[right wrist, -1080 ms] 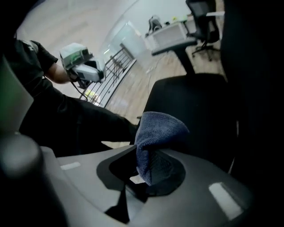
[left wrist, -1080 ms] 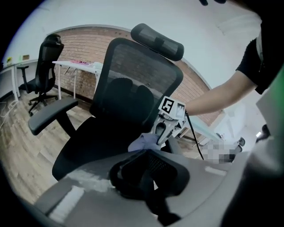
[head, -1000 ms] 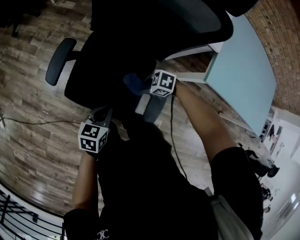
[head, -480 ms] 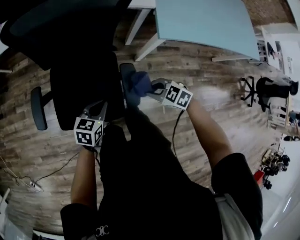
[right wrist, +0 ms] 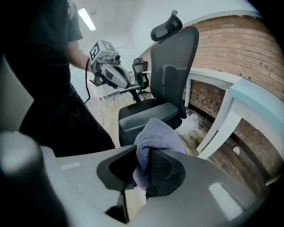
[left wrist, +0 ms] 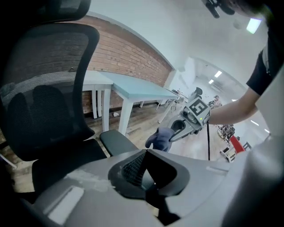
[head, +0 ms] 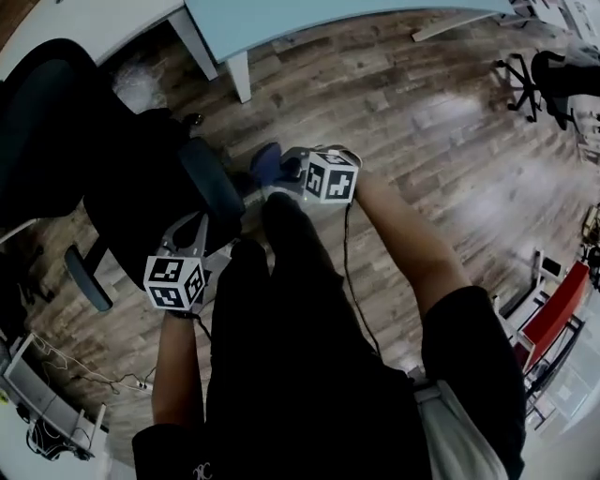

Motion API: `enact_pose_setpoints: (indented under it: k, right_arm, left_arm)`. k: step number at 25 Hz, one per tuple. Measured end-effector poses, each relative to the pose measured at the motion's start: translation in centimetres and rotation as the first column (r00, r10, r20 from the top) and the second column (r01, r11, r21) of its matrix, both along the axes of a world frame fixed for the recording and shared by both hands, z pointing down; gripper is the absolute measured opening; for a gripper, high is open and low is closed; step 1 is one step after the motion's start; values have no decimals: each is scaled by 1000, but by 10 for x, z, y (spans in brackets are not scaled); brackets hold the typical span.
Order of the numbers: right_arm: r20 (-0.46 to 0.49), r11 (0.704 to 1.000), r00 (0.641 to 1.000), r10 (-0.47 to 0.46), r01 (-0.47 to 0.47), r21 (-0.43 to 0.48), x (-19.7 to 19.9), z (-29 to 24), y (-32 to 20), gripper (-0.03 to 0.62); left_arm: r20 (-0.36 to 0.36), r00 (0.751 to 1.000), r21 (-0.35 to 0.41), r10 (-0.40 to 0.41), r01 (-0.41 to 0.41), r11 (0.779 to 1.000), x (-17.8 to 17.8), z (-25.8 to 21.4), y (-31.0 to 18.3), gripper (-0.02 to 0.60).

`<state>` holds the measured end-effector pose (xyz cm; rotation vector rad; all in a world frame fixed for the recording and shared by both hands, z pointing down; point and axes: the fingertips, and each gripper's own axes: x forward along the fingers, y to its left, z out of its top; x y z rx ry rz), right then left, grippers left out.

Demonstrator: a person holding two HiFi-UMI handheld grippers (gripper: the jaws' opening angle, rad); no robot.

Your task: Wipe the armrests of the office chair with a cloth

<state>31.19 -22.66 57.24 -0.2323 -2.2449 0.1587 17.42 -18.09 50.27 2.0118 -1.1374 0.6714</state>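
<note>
A black office chair [head: 112, 178] with a mesh back [left wrist: 49, 88] stands at the left of the head view. Its near armrest [head: 211, 192] is a dark pad, and the far armrest [head: 86, 277] shows lower left. My right gripper [head: 286, 169] is shut on a blue-grey cloth [head: 265, 164], which hangs just beyond the near armrest's end. In the right gripper view the cloth [right wrist: 155, 135] bulges out of the right gripper [right wrist: 148, 164]. My left gripper [head: 192, 230] is beside the seat, shut with nothing in it. Its own view shows the armrest [left wrist: 117, 142], cloth [left wrist: 162, 138] and left gripper [left wrist: 144, 155].
A light blue table [head: 281, 23] on white legs stands behind the chair, by a brick wall [left wrist: 128, 57]. Another office chair [head: 553, 75] is at the top right. Cables [head: 75, 366] lie on the wooden floor at lower left. A red frame [head: 553, 314] stands at right.
The head view has swung round, so the chair now sits at the left. The right gripper with the cloth, at the near armrest before, is now off its end.
</note>
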Motion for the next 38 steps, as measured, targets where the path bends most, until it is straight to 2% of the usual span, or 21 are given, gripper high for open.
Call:
enact_pose_setpoints:
  k: [6,11,19,22,25,29,35,38]
  right_arm:
    - [91,995,993,-81,86,-53,-36,44,-14,63]
    - [133,984,987,-93,111,-136,-80,67,-18,63]
    - [118,978,990,-79,99,-182,-118,102,-25,63]
    - [70,979,997,-36,49,-199,-136,113,-40,63]
    - [46,970,997,63,-50,-237,-153,124,-64,63]
    - [-6,965,998,69,-68,-254,-173,152,-78,63]
    - [-100,935,982,162,-185,-302,-178,215,-96,61]
    - [-158,898,967,200,-245,-365,-179,246,-88,61]
  left_arm:
    - [82,994,-55,-68,73,996,3,8,-31,6]
    - [120,990,-97,-70,82,992,-5,15,-46,6]
    - [147,974,-108,-173,189,976,-28,22,-60,6]
    - [150,966,-114,-213,230,966,-40,25,-60,6]
    - [146,955,-125,-258,276,953,-47,29,-54,6]
    - [152,941,-142,-303,324,935,-58,31,-44,6]
    - [173,917,-154,-359,385,910,-80,48,-34,6]
    - [181,909,-164,-376,405,899,-84,63,-26,6]
